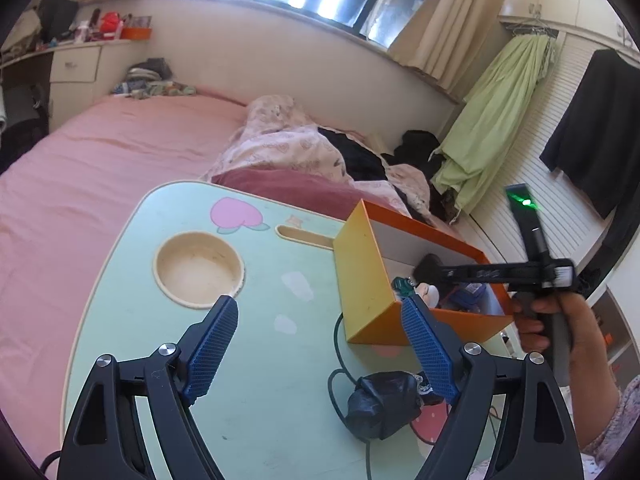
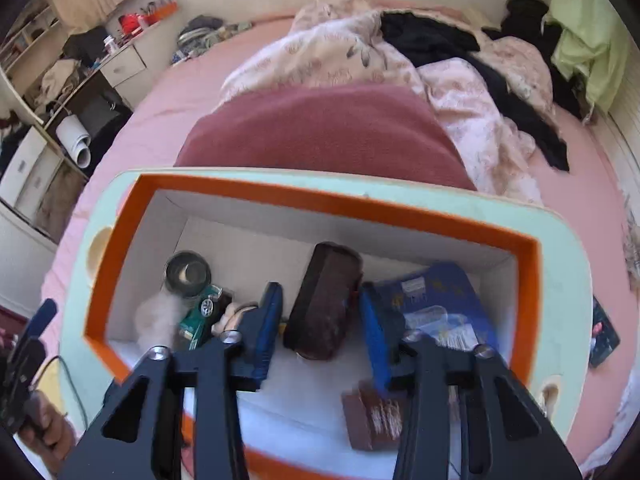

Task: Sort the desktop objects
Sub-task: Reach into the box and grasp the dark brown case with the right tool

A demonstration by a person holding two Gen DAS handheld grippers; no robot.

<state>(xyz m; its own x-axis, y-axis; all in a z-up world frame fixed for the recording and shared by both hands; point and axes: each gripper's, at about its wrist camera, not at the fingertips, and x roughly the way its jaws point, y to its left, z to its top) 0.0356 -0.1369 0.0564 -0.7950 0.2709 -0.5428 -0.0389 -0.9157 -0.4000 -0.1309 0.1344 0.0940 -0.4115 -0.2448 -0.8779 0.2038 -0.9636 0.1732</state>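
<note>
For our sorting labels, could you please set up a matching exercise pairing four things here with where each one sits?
Things:
1 black bundle
2 blue packet
3 round recess
4 tape roll

Places:
A in the orange box, beside the green toy car
B moulded into the table
C on the table, outside the box
D in the box, beside the brown block

Pairs: 1-C, 2-D, 3-B, 4-A

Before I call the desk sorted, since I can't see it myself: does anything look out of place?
Yes. A crumpled black bag and a dark cable lie loose on the green table, outside the orange box that holds the other items.
</note>
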